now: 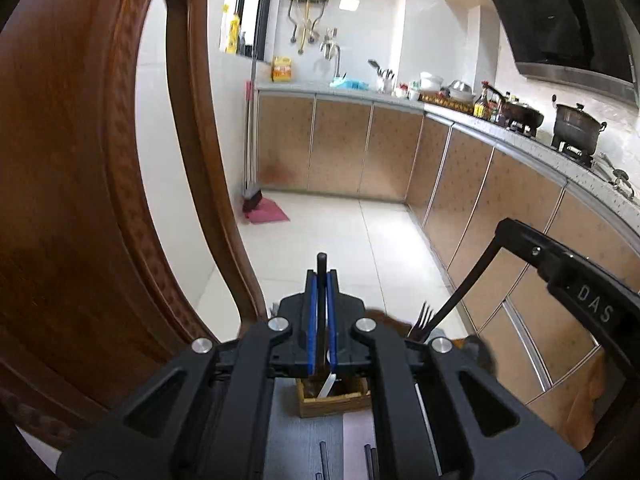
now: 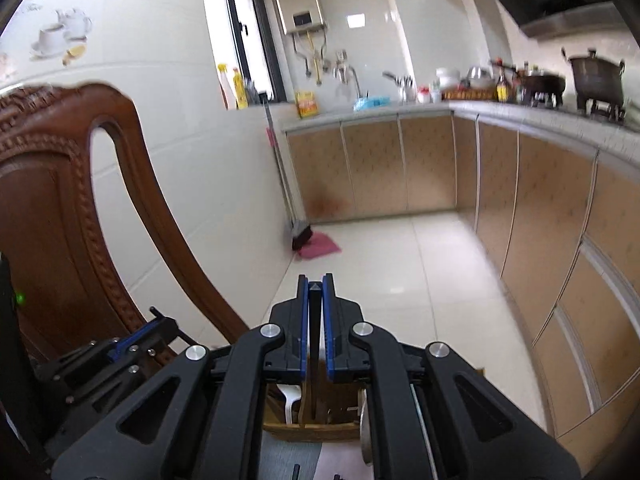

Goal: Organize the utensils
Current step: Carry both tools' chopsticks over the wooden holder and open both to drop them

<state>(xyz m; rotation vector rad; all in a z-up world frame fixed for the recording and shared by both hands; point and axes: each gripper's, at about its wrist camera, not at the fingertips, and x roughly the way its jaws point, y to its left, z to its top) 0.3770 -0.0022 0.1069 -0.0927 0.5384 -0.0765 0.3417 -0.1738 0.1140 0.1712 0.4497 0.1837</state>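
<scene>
My left gripper (image 1: 321, 276) is shut on a black utensil handle (image 1: 321, 312) that stands upright between the blue pads, above a wooden utensil holder (image 1: 336, 402) with a white utensil (image 1: 328, 385) in it. My right gripper (image 2: 315, 286) is shut on a black fork; its handle (image 2: 315, 320) runs down toward the same wooden holder (image 2: 316, 426), which holds a white spoon (image 2: 291, 400). In the left wrist view the right gripper's body (image 1: 568, 280) shows at right with the fork (image 1: 425, 318) hanging tines down.
A carved wooden chair back (image 1: 80, 200) fills the left, also in the right wrist view (image 2: 52, 208). Kitchen cabinets (image 1: 500, 208) and a counter with pots (image 1: 576, 126) run along the right. A broom and pink dustpan (image 1: 260, 208) stand on the tiled floor.
</scene>
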